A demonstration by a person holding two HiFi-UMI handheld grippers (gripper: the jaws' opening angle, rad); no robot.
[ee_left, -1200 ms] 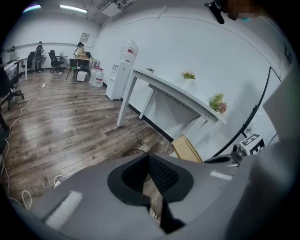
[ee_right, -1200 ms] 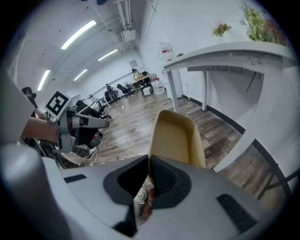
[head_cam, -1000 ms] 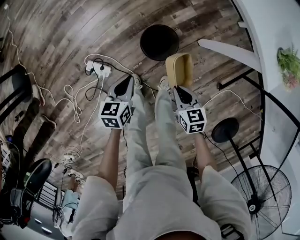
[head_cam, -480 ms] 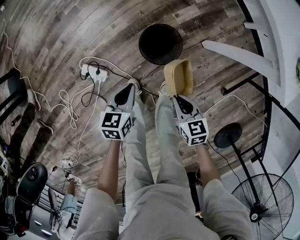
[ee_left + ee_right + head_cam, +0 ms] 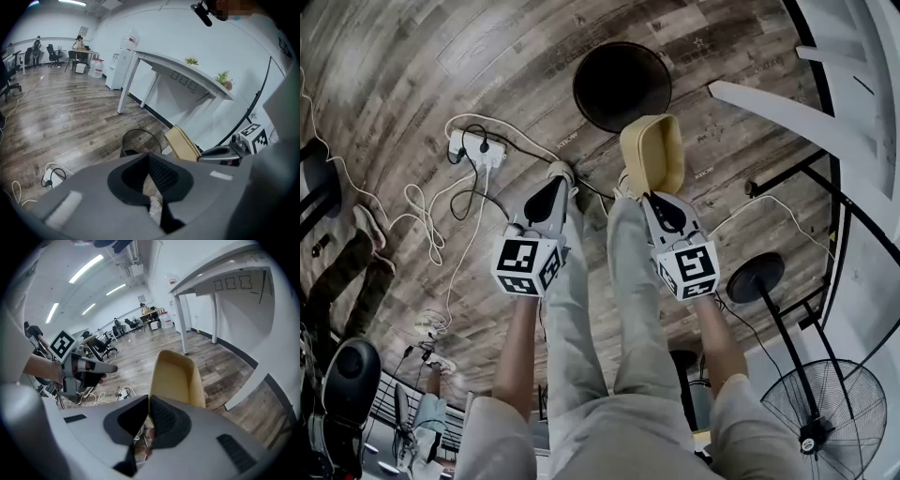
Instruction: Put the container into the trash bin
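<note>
The person stands on a brown wood-plank floor and holds 2 tools out over it. The right hand-held gripper is clamped on the near rim of a tan, rounded rectangular plastic container. In the right gripper view its ribbed pads pinch that rim and the container's open hollow faces the camera. The container hangs in the air, tilted away from the person. In the head view its far end sits just beside the lower right rim of a round black mesh trash bin, which stands on the floor. The container is not in the bin.

The left hand-held gripper is level with the right one and well apart from the container. In the left gripper view its jaws are pressed together with nothing between them; only a trouser leg and a pale shoe show below them.

To the left of the bin a white power strip lies on the floor among looping white and black cables. On the right stand a white tabletop and a black floor fan.
</note>
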